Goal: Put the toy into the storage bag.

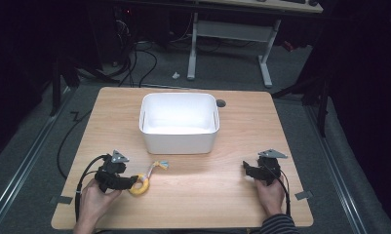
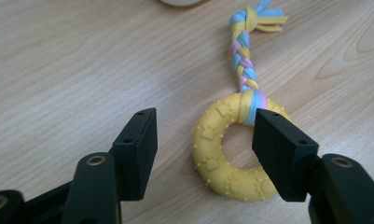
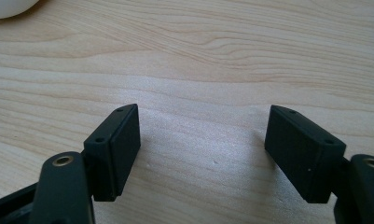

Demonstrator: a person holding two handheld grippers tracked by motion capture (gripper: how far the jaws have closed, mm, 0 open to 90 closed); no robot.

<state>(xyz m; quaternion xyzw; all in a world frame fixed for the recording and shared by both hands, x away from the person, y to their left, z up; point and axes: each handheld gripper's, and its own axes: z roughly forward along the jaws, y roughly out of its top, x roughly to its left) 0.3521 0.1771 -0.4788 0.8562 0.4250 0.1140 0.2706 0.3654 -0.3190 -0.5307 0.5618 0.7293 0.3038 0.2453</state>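
On the wooden counter [image 1: 193,195], near its left front corner, lies a yellow ring toy [image 2: 231,154] with a braided rope tail. The left gripper [image 2: 205,149] sits low over the ring, fingers [image 2: 140,149] partly open around it, one finger at the ring's edge, not squeezing. The right gripper [image 3: 203,149] rests well apart, fingers wide, holding nothing. A white tub [image 1: 178,122] stands behind.

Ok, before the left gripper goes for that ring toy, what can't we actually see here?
- Ring toy: its right side hides behind the left gripper's right jaw in the left gripper view; contact can't be judged.
- The same toy is small in the high view, its near part under that gripper.
- White bin: cut off by the top edge in the left gripper view.
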